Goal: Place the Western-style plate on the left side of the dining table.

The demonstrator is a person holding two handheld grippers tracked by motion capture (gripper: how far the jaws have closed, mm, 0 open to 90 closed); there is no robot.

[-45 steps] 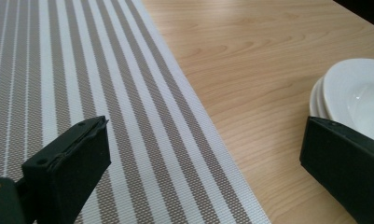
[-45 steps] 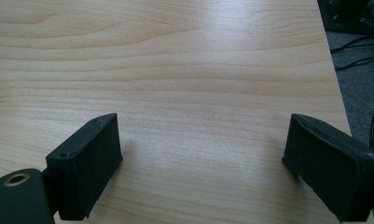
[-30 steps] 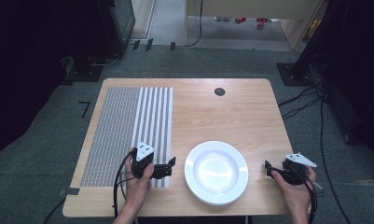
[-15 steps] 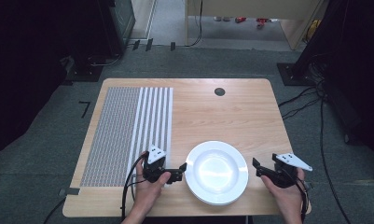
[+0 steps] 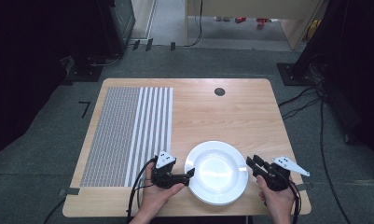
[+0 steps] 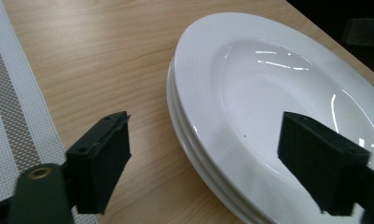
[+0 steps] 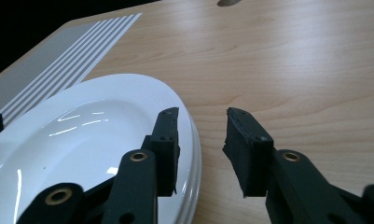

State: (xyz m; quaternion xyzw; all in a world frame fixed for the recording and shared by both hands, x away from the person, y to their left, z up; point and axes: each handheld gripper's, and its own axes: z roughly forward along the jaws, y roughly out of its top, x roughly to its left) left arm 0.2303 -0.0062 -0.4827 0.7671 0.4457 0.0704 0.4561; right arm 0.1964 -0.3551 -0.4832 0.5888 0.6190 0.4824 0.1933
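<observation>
A: What sits on the light wooden desk (image 5: 222,116)?

B: A stack of white, glossy round plates (image 5: 217,172), low and centre-right in the high view, near the desk's front edge. In the left gripper view the stacked rims (image 6: 194,140) show at least two plates, one nested in the other. To the left lies a grey woven placemat with white stripes (image 5: 128,135), filling the left part of the desk; its striped edge (image 7: 82,46) appears at the upper left of the right gripper view.

A: And the left claw (image 5: 190,173)?

B: At the lower middle of the high view, held in the person's left hand (image 5: 157,193), pointing right at the plates' left rim. Its jaws are spread wide, released. In its own view, one jaw hangs over the bare wood beside the stack, the other over the plate's bowl, with the rim between them.

A: The right claw (image 5: 252,163)?

B: Lower right of the high view, in the right hand (image 5: 277,198), pointing at the plates' right rim. Its jaws are parted with a clear gap, grasping nothing. In its own view the left jaw sits over the plate edge (image 7: 189,135), the right jaw over bare wood.

A: Anything else on the desk?

B: A small dark round grommet (image 5: 219,91) near the far edge.
</observation>
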